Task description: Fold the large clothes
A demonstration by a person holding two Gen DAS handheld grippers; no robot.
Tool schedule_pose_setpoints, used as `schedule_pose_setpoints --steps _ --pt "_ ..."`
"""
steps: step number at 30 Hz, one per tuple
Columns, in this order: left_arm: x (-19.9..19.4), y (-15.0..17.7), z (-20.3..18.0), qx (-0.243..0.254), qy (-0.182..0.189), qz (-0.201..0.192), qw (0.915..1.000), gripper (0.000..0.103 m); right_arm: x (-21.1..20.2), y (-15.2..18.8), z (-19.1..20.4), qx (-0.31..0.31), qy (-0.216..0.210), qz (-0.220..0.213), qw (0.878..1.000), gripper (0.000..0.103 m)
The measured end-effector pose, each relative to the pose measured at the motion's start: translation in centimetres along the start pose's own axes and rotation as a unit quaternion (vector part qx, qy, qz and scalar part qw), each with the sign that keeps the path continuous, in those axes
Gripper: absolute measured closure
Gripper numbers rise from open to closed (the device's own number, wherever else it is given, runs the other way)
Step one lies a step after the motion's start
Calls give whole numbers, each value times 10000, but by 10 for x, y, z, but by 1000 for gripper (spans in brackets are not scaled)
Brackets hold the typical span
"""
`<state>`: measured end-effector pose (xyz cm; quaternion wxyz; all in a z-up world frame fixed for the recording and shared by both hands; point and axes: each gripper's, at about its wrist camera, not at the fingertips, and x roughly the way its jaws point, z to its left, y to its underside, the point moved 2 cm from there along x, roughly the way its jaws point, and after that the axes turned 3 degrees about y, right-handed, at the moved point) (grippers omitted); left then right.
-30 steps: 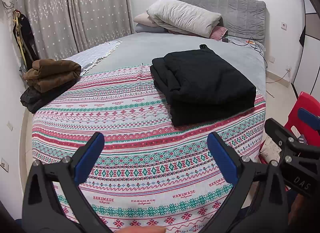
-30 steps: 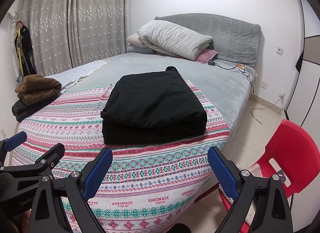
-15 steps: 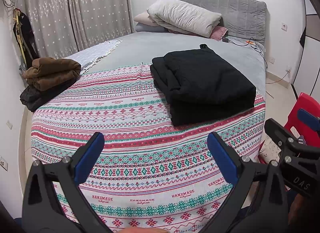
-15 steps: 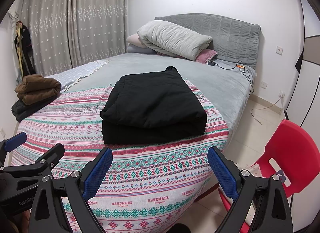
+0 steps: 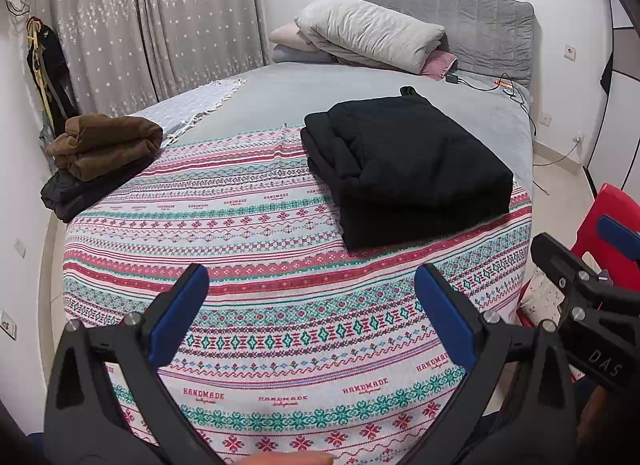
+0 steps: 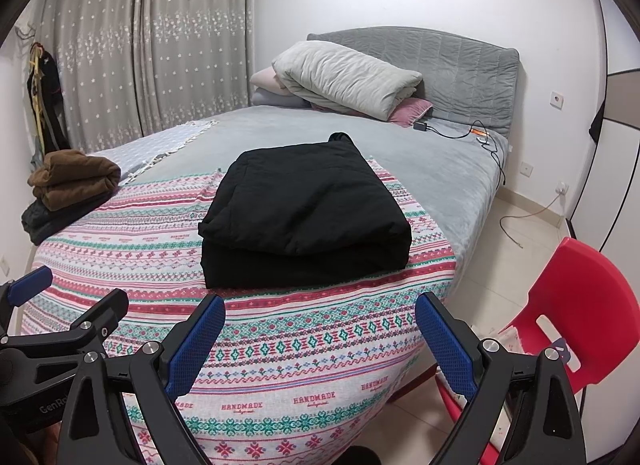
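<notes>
A black garment [image 5: 404, 169] [image 6: 306, 213] lies folded into a thick rectangle on the patterned red, green and white blanket [image 5: 256, 265] [image 6: 304, 345] covering the foot of the bed. My left gripper [image 5: 310, 305] hangs open over the blanket's near edge, well short of the garment, with nothing between its blue pads. My right gripper [image 6: 318, 335] is open too, empty, in front of the garment's near fold. Each gripper shows at the edge of the other's view.
A brown folded garment [image 5: 102, 145] [image 6: 74, 177] sits on a dark one at the bed's left edge. Pillows [image 5: 368, 33] lie at the grey headboard, with cables [image 6: 480, 137] on the grey sheet. A red plastic chair [image 6: 576, 317] stands on the right.
Both views have crept slightly back from the bed. The black garment has not moved and both grippers stay open.
</notes>
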<state>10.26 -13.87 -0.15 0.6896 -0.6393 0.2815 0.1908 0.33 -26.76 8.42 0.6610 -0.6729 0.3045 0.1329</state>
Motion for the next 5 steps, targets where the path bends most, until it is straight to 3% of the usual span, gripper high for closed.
schedule_pose_setpoints --steps 5 --pt "0 0 -2 0 -11 1 10000 1 0 1 -1 0 10 2 10000 6"
